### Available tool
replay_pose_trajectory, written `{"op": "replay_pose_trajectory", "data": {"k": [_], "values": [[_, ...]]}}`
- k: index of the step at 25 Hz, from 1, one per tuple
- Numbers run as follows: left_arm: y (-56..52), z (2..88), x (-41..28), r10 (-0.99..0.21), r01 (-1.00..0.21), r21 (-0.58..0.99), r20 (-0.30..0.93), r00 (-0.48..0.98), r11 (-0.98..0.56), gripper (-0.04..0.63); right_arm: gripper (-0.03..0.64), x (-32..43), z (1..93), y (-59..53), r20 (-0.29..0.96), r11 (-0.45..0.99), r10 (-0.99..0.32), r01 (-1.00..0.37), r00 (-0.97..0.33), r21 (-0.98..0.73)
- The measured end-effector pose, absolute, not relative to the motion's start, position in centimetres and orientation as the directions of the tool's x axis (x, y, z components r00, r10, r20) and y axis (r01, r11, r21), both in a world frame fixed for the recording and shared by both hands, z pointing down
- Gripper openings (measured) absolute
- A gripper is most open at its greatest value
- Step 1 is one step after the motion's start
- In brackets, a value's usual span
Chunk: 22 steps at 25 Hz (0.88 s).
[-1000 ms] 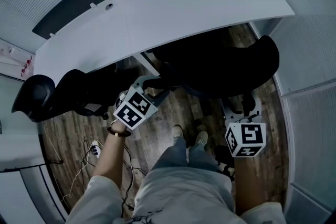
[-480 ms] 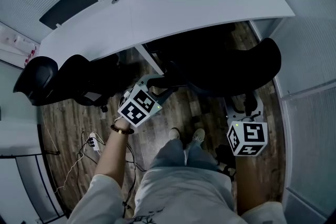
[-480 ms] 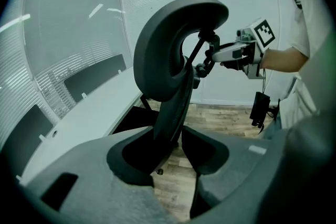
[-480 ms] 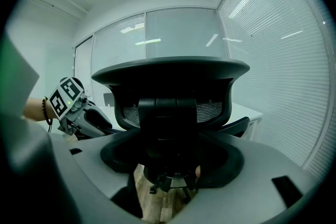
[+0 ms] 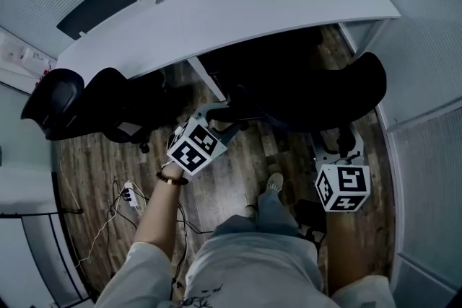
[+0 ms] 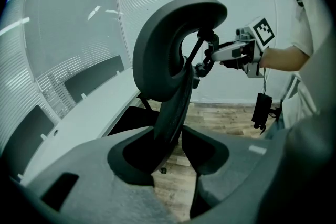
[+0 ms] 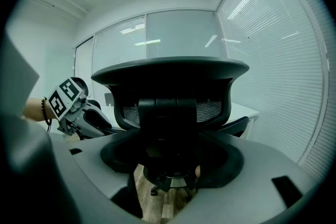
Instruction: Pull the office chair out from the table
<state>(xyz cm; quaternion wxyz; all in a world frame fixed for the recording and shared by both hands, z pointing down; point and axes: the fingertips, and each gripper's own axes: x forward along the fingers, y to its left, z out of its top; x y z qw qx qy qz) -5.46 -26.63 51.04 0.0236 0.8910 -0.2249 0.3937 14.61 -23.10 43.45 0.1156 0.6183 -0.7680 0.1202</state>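
My left gripper (image 6: pixel 176 147) has its jaws clamped, at a middling width, on the thin side edge of the black office chair (image 6: pixel 168 44), along the left side of its curved backrest. My right gripper (image 7: pixel 170 160) has its jaws closed round the dark central spine behind the same backrest, below the mesh panel. In the head view, the chair sits at the near edge of the white curved table (image 5: pixel 253 3), toward its right end. The seat is partly under the tabletop and the backrest is out over the wood floor (image 5: pixel 224 169). The person's shoe (image 5: pixel 274 184) stands just behind the chair, between the two grippers. A second black chair (image 5: pixel 108 108) sits at the table's left end. Cables and a power strip (image 5: pixel 130 200) lie on the floor near its left edge.
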Motion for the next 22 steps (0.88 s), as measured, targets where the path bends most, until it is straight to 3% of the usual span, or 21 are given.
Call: {"op": "replay_pose_trajectory", "data": {"k": [22], "values": [[-17.4, 50.9, -7.0, -0.364, -0.382, -0.138, 0.699, 0.616, -0.914, 0.172, 0.27, 12.6, 43.5, -12.5, 0.324, 0.158, -0.932, -0.987, -0.161, -0.038]]}}
